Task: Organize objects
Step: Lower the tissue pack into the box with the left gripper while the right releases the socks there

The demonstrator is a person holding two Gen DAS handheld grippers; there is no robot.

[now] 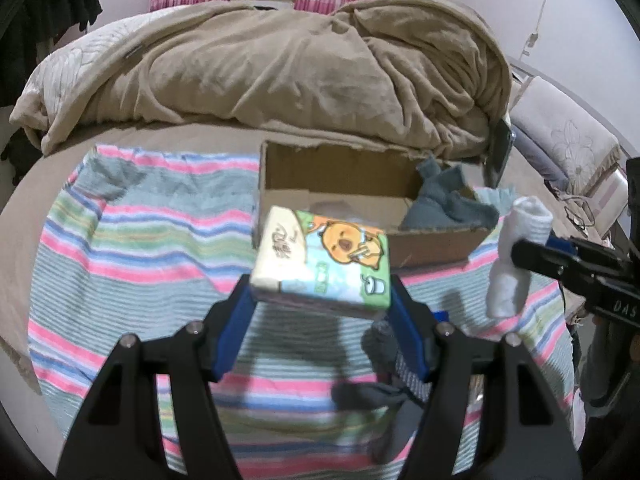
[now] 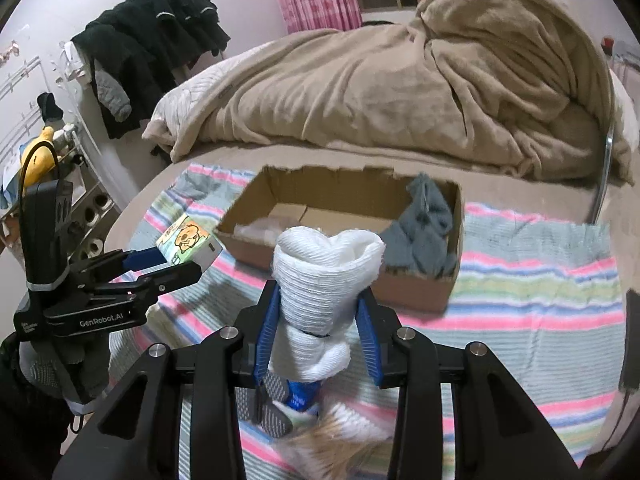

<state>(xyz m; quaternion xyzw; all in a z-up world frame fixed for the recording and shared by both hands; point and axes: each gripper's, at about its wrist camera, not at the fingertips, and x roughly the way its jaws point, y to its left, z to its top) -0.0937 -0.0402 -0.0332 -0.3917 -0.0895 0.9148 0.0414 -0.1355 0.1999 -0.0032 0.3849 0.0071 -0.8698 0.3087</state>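
Observation:
My left gripper (image 1: 322, 300) is shut on a tissue pack (image 1: 324, 258) printed with a cartoon bear, held above the striped towel (image 1: 140, 248). The same pack (image 2: 188, 242) shows in the right wrist view at the left gripper's tips. My right gripper (image 2: 318, 312) is shut on a rolled white sock (image 2: 324, 280), lifted off the bed; the roll (image 1: 516, 256) appears at the right in the left wrist view. Beyond both stands an open cardboard box (image 1: 348, 172) with a grey cloth (image 1: 444, 200) in its right end; the box (image 2: 416, 288) and cloth (image 2: 424, 228) also show ahead of the right gripper.
A crumpled beige blanket (image 1: 300, 68) fills the far side of the bed. Dark grey socks (image 1: 384, 400) lie on the towel under the left gripper. A blue item and a straw-coloured brush (image 2: 320, 444) lie below the right gripper. Dark clothes (image 2: 148, 48) hang at the left wall.

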